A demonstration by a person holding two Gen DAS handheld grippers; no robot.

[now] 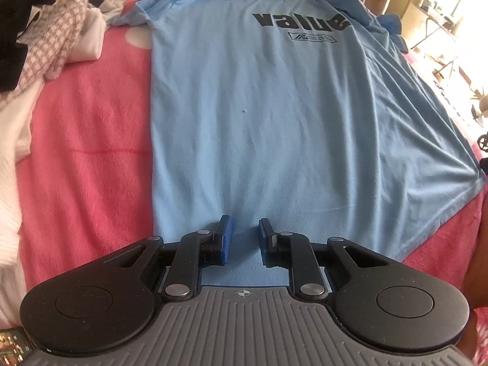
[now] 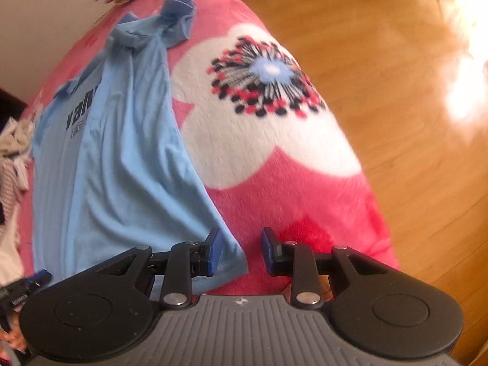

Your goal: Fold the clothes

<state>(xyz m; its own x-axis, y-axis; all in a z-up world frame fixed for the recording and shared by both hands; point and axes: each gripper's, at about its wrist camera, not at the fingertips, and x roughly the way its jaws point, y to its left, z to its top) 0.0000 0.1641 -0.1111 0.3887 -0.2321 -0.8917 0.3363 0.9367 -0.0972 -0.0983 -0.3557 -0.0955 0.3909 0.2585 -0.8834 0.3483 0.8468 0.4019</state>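
Note:
A light blue T-shirt (image 1: 259, 116) with black "value" print lies flat on the pink bed, collar far, hem near. My left gripper (image 1: 245, 228) is open just over the middle of the hem, jaws apart with nothing between them. In the right wrist view the same shirt (image 2: 116, 164) lies left of centre. My right gripper (image 2: 241, 241) is open over the shirt's near right hem corner (image 2: 235, 259), with the left finger above the cloth and the right finger above the blanket.
A pile of other clothes (image 1: 45, 36) in white, black and a checked pattern lies at the far left. The pink flowered blanket (image 2: 274, 140) covers the bed. The bed's right edge drops to a wooden floor (image 2: 411, 106).

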